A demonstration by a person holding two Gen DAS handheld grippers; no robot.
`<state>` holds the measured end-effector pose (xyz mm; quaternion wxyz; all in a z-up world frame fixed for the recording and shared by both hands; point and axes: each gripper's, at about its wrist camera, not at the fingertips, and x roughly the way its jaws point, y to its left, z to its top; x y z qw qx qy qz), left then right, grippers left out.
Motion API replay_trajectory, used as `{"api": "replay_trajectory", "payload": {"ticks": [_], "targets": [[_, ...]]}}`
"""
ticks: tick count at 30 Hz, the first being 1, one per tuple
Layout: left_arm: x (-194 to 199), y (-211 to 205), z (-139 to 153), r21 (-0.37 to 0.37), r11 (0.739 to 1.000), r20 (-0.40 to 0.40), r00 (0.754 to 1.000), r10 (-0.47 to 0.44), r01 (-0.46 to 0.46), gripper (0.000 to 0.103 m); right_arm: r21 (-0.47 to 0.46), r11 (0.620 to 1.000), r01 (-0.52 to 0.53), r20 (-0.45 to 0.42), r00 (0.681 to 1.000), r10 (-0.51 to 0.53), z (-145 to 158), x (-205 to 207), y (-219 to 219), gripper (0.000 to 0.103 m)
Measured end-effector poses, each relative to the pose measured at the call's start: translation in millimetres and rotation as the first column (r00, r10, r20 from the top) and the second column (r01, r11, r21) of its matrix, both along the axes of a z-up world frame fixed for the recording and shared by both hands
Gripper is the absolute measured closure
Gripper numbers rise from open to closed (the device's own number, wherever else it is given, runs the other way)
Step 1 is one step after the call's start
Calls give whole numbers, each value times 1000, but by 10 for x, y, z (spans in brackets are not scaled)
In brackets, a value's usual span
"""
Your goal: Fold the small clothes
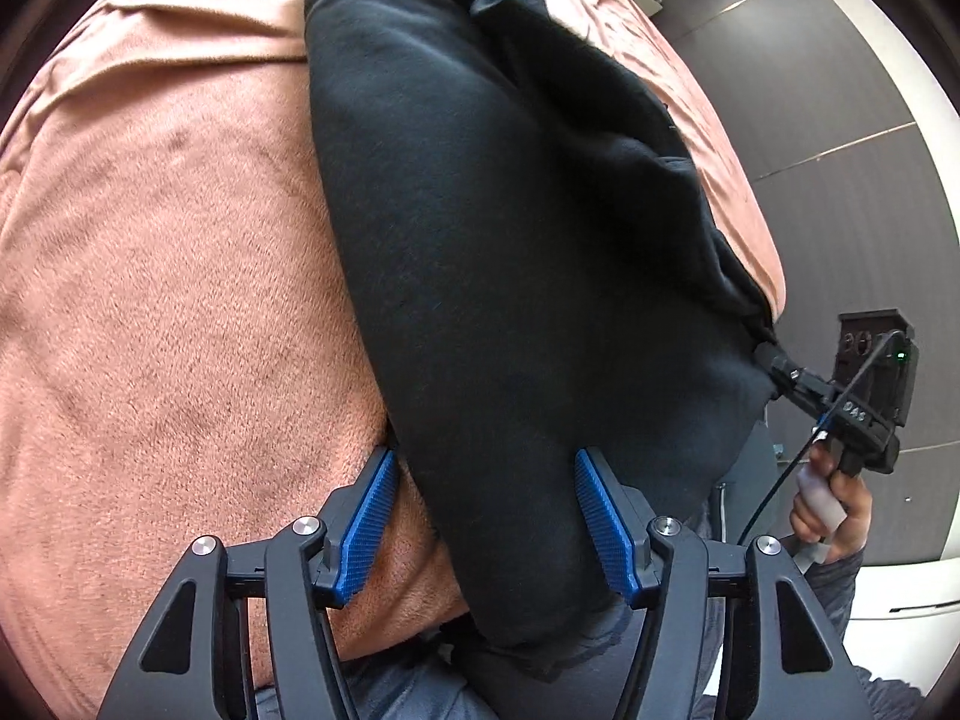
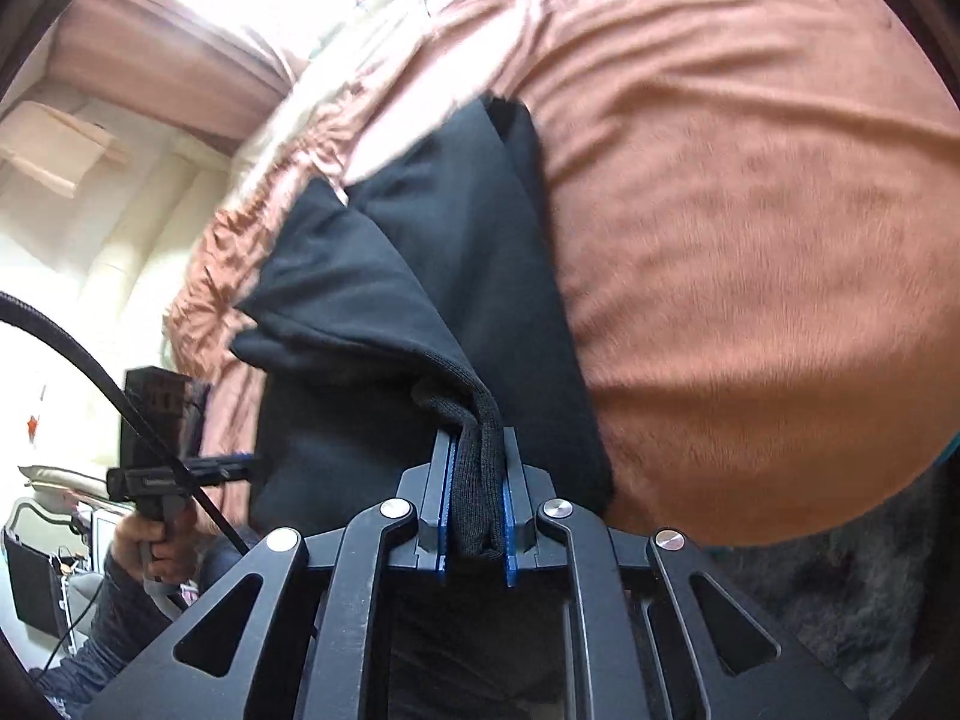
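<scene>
A black garment (image 1: 516,252) lies lengthwise on a brown fuzzy blanket (image 1: 168,312), its near end hanging over the bed edge. My left gripper (image 1: 486,462) is open, its blue pads (image 1: 606,522) straddling the garment's near left edge without pinching it. In the left wrist view the right gripper (image 1: 774,360) grips the garment's far right corner, held by a hand (image 1: 831,510). In the right wrist view my right gripper (image 2: 477,444) is shut on a ribbed black hem (image 2: 480,480) of the garment (image 2: 420,276), lifting a fold. The left gripper (image 2: 240,468) shows at the left edge there.
The brown blanket (image 2: 750,240) covers the bed on both sides of the garment. Dark tiled floor (image 1: 840,150) and a white wall strip lie beyond the bed's right edge. A grey rug (image 2: 840,600) sits below the bed. A cable (image 2: 90,360) trails past the left hand.
</scene>
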<state>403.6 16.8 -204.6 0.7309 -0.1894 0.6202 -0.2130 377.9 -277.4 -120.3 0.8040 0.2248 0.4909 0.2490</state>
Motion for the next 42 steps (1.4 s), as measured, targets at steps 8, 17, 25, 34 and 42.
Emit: {"api": "replay_trajectory", "payload": {"ticks": [8,17,25,34,42], "targets": [[-165,177,20,-44,998,65,997,35,-32,43,-217,976,-16,150,987,49,561,-73,236,36],[-362,653,-33,-152,973,66,980,187,-175,53,-388,899,-206,195,934,298,882,-19,1067,36],[-522,1037,11,-236,934,78,953,293,-268,57,-512,787,-344,140,870,472,811,281,1868,36],[-736,1260,-15,-286,897,60,928,367,-337,57,-659,656,-368,101,821,562,690,479,2492,29],[-944,1429,12,-295,883,37,919,393,-366,59,-744,581,-331,97,806,583,469,622,2835,29]]}}
